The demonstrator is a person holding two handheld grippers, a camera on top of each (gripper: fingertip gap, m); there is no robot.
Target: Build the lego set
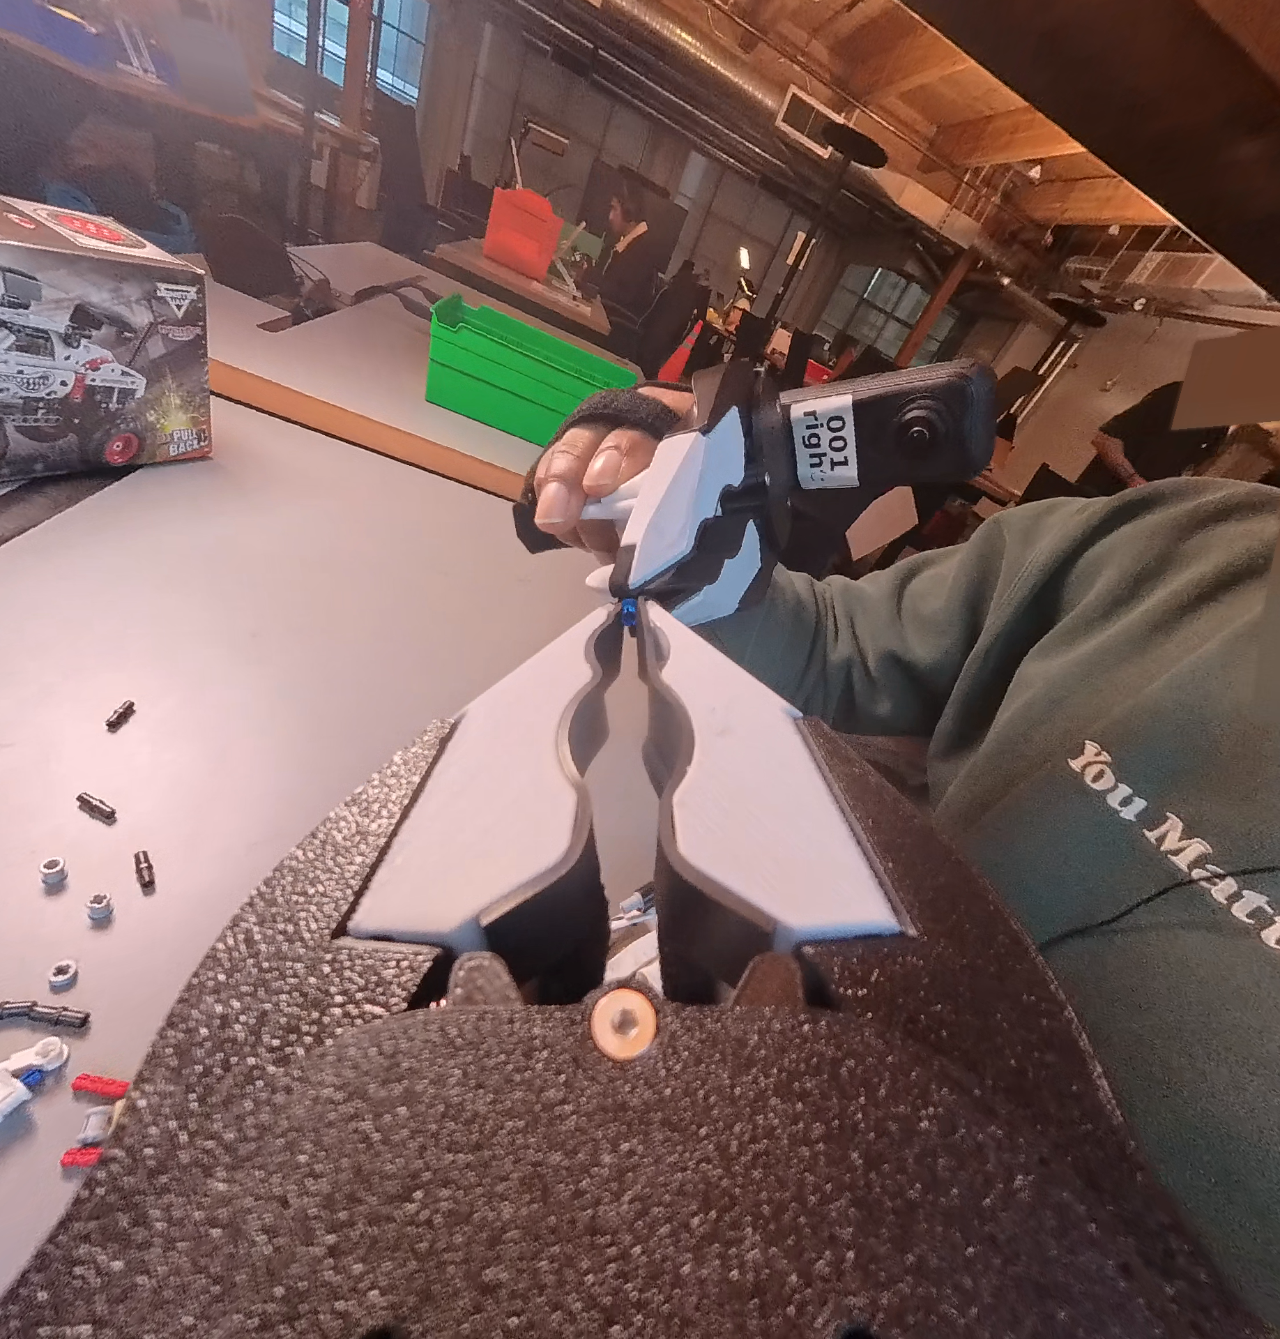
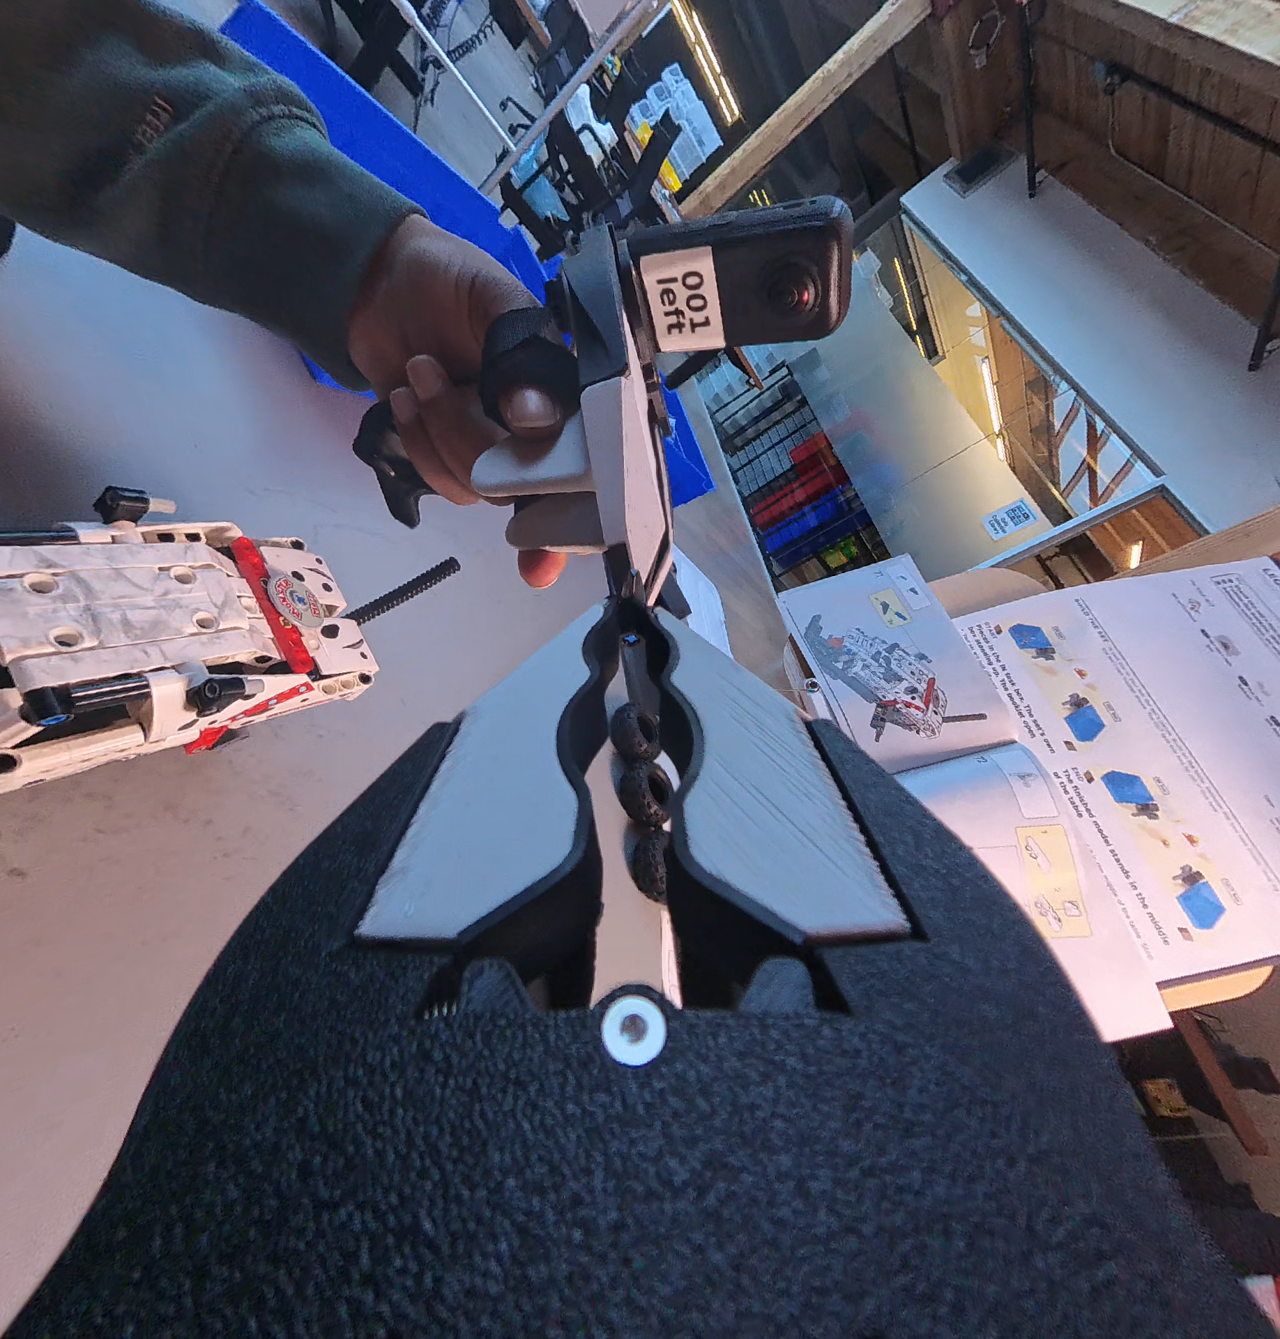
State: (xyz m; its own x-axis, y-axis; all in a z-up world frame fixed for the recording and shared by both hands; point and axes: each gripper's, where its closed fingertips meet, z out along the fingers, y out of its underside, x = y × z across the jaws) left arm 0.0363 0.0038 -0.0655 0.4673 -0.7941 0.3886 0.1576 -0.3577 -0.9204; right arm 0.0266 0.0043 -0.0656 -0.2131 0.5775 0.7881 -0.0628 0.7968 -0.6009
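Both claws meet tip to tip above the table: your left gripper [image 1: 626, 623] is closed narrow on a small blue pin [image 1: 628, 613], and your right gripper [image 2: 631, 637] is closed on a black piece with three beaded rings [image 2: 644, 768] running back between its fingers. Whether pin and piece are already seated together cannot be told. The truck model [image 2: 152, 637] lies on the table [image 2: 188, 906] to the left in the right wrist view, its white body largely assembled, though no wheels show on the part in view. Loose black pins [image 1: 95, 806], grey bushes [image 1: 53, 870] and red plates [image 1: 100, 1085] remain unused, so work is judged well along but unfinished. The instruction booklet [image 2: 912, 688] lies open nearby, the set box [image 1: 79, 348] farther back
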